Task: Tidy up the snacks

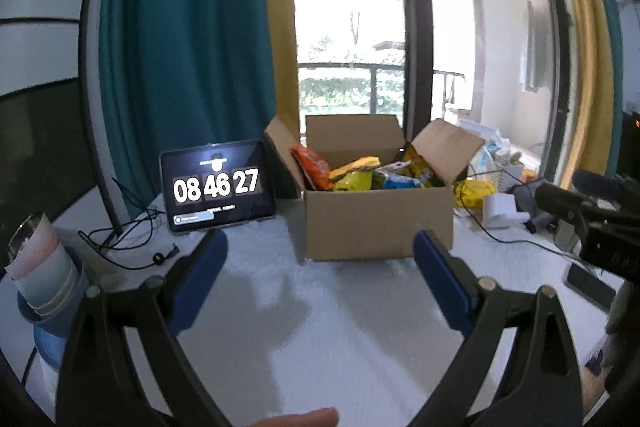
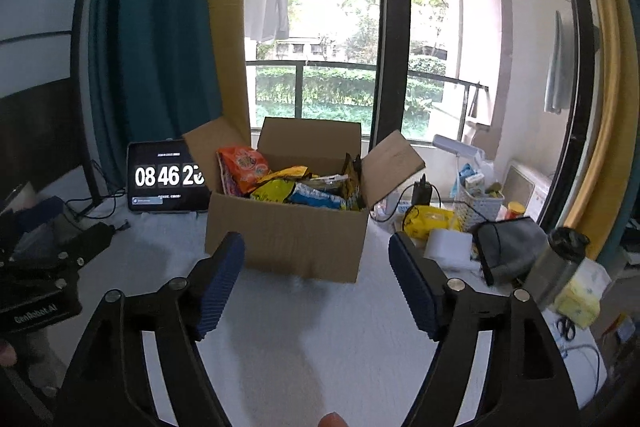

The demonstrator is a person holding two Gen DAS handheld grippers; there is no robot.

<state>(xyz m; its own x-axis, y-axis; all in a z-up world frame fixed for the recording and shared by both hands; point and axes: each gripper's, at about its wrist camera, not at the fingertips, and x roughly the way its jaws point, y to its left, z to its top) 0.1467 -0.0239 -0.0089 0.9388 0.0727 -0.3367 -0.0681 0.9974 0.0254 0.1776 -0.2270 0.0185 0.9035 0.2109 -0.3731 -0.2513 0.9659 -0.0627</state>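
Both tools are held low and roughly level over the white fuzzy table cover (image 1: 320, 307), each pointing forward at the open brown cardboard box (image 1: 376, 223) that stands in the middle of the table before the tall balcony window (image 2: 320, 27). The left gripper (image 1: 320, 259) has its two blue ribbed pads (image 1: 200, 279) spread wide, with nothing between them and only bare cover beneath; from its camera the box sits just past the fingertips, slightly to the right of centre. The right gripper (image 2: 316, 259) is likewise spread wide and holds nothing, its blue pads (image 2: 222, 283) framing the near wall of the box without touching it. The box's flaps stand up and outward, and inside lies a loose heap of snack packets: an orange crinkled bag (image 2: 244, 167) leaning at the left, yellow bags (image 2: 276, 187) in the middle, and a blue-and-white packet (image 2: 316, 197) toward the right. Left of the box a dark tablet (image 1: 218, 187) propped on the table shows a clock reading 08 46 27. To the right of the box lie a yellow plastic pack (image 2: 428, 221), a white perforated basket (image 2: 480, 207) and a grey pouch (image 2: 512, 247), all apart from the box.
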